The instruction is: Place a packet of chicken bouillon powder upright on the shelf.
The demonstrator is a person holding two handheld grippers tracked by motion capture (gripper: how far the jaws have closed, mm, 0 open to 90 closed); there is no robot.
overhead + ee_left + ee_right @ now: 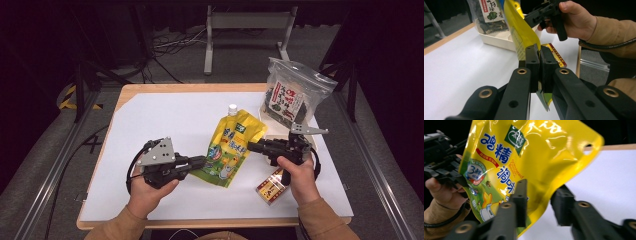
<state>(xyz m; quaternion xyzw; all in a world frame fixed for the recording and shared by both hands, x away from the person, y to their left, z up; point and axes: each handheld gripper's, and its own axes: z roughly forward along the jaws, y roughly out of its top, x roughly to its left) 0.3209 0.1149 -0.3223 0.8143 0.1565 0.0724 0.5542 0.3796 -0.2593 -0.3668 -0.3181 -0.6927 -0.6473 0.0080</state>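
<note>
A yellow spouted pouch (231,146) with blue lettering is held up over the middle of the white table. My left gripper (201,162) is shut on its lower left edge; in the left gripper view the jaws (539,60) pinch the yellow film (522,30). My right gripper (251,146) is at the pouch's right edge. In the right gripper view its jaws (541,200) stand apart, with the pouch's edge (534,157) hanging between them. The other hand and its gripper (441,167) show behind the pouch at the left.
A clear bag of dark seaweed (292,95) stands in a white tray (499,41) at the back right. A small red and yellow box (270,186) lies near the right hand. The table's wooden edge (190,88) runs along the back.
</note>
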